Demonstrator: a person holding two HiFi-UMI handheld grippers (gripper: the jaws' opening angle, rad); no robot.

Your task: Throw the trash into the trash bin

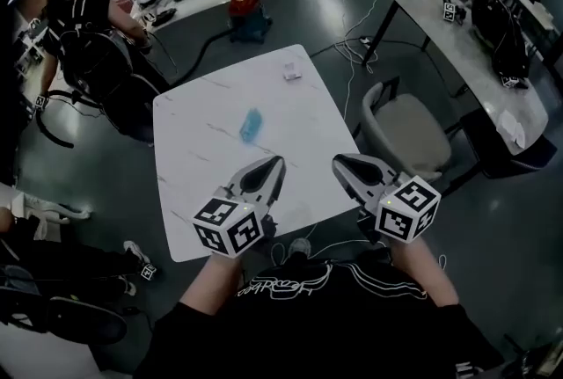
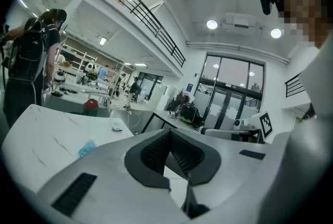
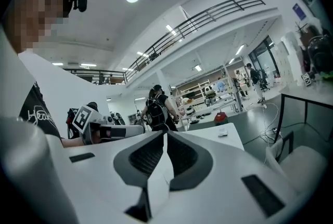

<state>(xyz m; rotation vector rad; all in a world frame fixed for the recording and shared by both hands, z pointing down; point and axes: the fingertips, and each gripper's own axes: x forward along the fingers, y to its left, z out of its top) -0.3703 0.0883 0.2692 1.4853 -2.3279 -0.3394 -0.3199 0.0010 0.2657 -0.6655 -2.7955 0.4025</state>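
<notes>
White, grey-veined tabletop (image 1: 189, 149) is your work surface. At the left, the left gripper (image 1: 271, 171) hovers over the table's near edge with its jaws pressed together and nothing between them. Ahead of it, near the middle of the top, lies the blue crumpled trash (image 1: 252, 126), well apart from both grippers. Beyond the far edge, a red canister (image 1: 246, 10) stands on the floor. It looks like a vacuum cleaner, not a bin. Close to the far edge sits a small white packet (image 1: 292, 71), probably trash too. To the right, the right gripper (image 1: 345, 166) is level with the left one, its jaws likewise closed and empty. A grey chair (image 1: 409, 135) stands off the table's right side.

The step in hand is the reach for the blue trash.

- Open the jaws of the nearer gripper — the left — before you advance.
- Come in low from the near side and straddle the narrow width of the piece.
- Close gently. The piece looks light and crushable, and it may skid on the smooth top.
- No view shows a trash bin, so locate it before you lift.
</notes>
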